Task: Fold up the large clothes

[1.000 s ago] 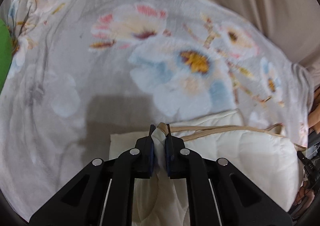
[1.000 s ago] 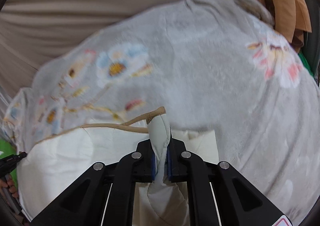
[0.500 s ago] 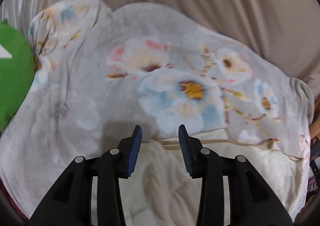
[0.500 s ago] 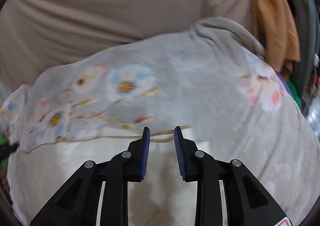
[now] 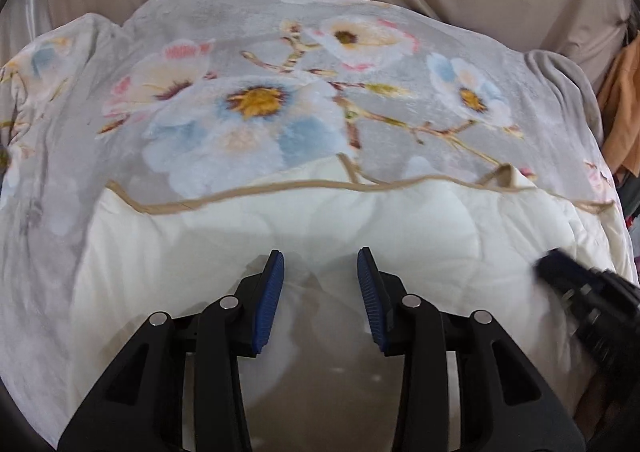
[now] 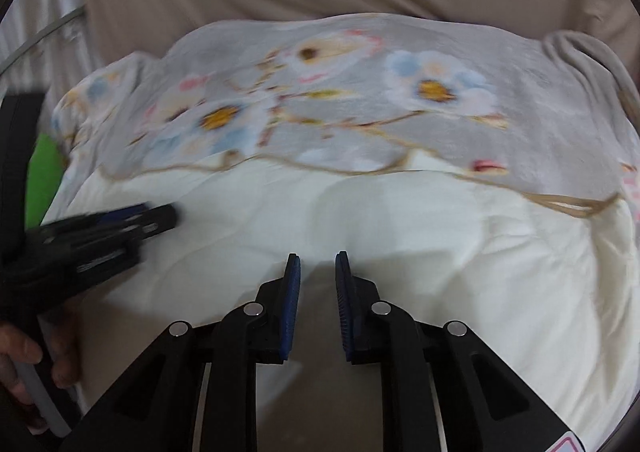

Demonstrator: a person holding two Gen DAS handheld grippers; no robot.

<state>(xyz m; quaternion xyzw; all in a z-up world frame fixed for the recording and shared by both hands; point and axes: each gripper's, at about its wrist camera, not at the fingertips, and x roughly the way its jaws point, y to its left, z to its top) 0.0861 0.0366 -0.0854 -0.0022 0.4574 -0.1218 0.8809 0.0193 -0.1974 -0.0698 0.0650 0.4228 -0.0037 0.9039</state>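
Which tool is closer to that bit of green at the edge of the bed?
The left tool. In the right wrist view it lies over the cream fold just beside the green patch, while the right tool sits mid-fold, farther off.

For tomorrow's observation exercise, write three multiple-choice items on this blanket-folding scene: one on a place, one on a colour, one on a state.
1. Where does the cream folded layer lie?
A. on the floral blanket
B. on a shelf
C. on the curtain

2. What colour is the trim along its edge?
A. red
B. tan
C. black

3. How is the left hand-held gripper?
A. shut on cloth
B. open, holding nothing
C. out of view

Answers: 1 A, the grey floral blanket spreads beyond it. 2 B, a tan band borders it. 3 B, cloth shows between its blue pads.
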